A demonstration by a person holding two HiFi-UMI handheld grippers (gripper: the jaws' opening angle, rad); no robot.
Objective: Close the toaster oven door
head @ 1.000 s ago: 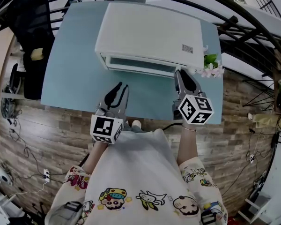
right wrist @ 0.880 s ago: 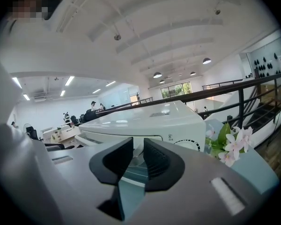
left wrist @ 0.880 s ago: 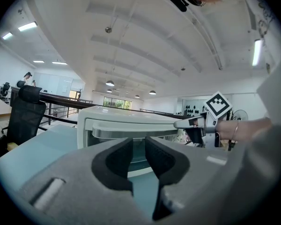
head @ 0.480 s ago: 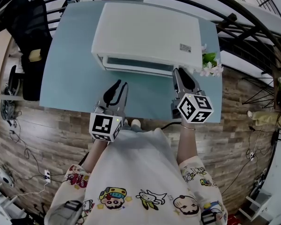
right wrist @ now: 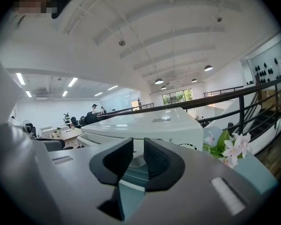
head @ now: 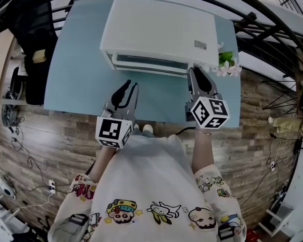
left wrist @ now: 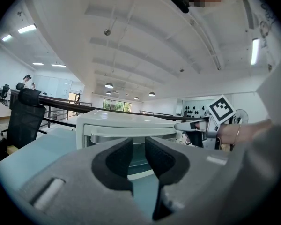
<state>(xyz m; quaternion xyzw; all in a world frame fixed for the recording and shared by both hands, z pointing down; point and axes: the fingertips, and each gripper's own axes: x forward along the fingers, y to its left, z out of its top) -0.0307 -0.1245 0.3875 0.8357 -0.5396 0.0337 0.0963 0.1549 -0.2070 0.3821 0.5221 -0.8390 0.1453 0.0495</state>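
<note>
At twelve o'clock on the tabletop [head: 81,59]: toaster oven [head: 156,32], door [head: 149,63] seemingly nearly shut. Stiff, hinged, probably light; push at its top edge. Jaws slightly spread, empty, on left hand-held gripper [head: 131,85] and right hand-held gripper [head: 198,74].

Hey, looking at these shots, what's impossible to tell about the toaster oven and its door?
Head view: whether the toaster oven door is fully shut; the steep overhead angle foreshortens its front.
Head view: the print on the label on top; too small.
Left gripper view: the door's lower part, hidden behind the left gripper.
Right gripper view: the front's middle, hidden behind the right gripper.
</note>
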